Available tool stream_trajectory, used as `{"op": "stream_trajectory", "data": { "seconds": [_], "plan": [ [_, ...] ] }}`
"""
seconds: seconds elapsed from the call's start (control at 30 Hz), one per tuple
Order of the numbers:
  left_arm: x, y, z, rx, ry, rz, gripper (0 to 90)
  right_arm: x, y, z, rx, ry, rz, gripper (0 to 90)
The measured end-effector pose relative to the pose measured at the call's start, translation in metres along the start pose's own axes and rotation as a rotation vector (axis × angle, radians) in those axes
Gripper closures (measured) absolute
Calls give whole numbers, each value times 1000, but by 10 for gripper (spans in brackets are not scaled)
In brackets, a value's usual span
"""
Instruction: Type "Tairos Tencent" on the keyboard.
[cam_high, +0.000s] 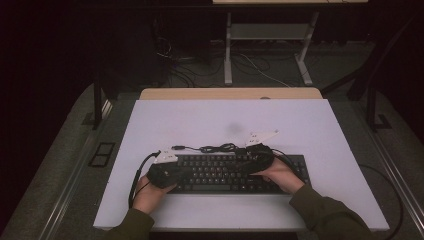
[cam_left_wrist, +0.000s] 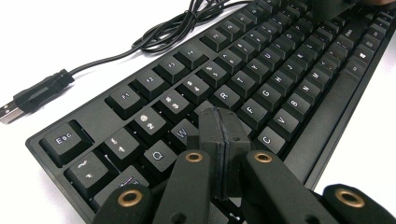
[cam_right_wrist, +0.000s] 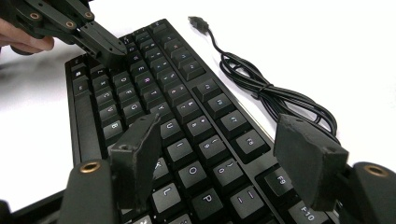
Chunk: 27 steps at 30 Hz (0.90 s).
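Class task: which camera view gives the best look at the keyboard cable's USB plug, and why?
The left gripper view: the USB plug lies close and large at the left edge, its metal end visible, on the white table beside the keyboard. The right gripper view shows the plug small and far off. In the high view it is only a tiny dark speck.

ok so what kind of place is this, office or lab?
Looks like a lab recording bench rather than an office: a bare white table with just a black keyboard, hand-held tongs worked over its keys, dark surroundings and loose cables on the floor behind.
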<state>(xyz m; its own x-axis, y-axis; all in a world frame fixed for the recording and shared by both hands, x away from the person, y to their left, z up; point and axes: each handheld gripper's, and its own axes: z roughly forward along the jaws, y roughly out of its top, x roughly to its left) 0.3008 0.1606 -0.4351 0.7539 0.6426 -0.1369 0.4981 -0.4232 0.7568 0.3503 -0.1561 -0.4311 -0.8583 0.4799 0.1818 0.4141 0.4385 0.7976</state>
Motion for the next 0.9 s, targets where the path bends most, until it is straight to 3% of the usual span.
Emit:
{"op": "stream_trajectory", "data": {
  "seconds": [0.57, 0.9],
  "plan": [
    [-2, 0, 4, 15, -9, 10, 884, 0, 0, 1, 2, -5, 2, 276],
    [-2, 1, 0, -9, -12, 8, 882, -1, 0, 0, 1, -9, 6, 276]
  ]
}}
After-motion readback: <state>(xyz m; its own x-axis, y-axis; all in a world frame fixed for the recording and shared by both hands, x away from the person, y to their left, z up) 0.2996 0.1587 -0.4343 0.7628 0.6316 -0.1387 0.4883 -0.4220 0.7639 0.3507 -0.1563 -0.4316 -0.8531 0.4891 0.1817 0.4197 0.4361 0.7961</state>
